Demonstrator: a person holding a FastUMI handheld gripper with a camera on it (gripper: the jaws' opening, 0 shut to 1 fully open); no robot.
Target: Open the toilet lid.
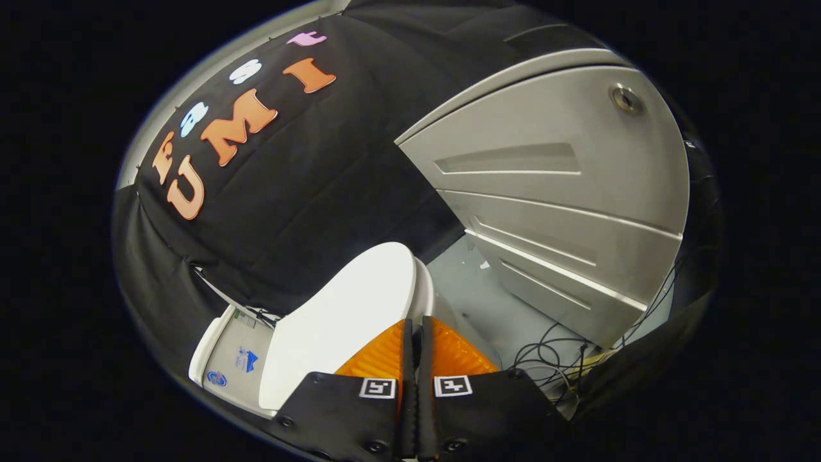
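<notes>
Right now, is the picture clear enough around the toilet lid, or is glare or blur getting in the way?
Gripper view: the white toilet lid is sharp and evenly lit, bright but not blown out; fisheye distortion bends the grey door into curves; the gripper, jaws closed together on nothing at the lid's edge, looks crisp; the cables lie in dimmer shadow.

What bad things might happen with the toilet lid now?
The gripper has its orange fingers closed together against the edge of the white lid, with nothing between them. So the lid is probably only pushed, not held; it might slip off and drop shut. Loose cables lie on the floor beside the toilet and could snag if the gripper swings that way.
</notes>
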